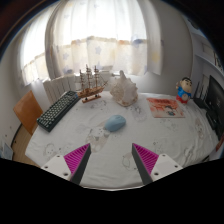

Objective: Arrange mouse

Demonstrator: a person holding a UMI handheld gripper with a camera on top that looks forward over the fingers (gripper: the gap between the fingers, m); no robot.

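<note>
A light blue mouse (pixel 116 123) lies on the white tablecloth (pixel 110 145) of a round table, a little beyond my fingers and roughly in line with the gap between them. My gripper (pixel 112 160) is open and empty, with its magenta pads (pixel 77 157) spread wide above the near part of the table. Nothing stands between the fingers.
A black keyboard (pixel 57 110) lies at the left of the table. A model ship (pixel 91 83) and a large white shell (pixel 123 91) stand at the back. A booklet (pixel 166 108) and a small figurine (pixel 185 91) are at the right. Curtained windows are behind.
</note>
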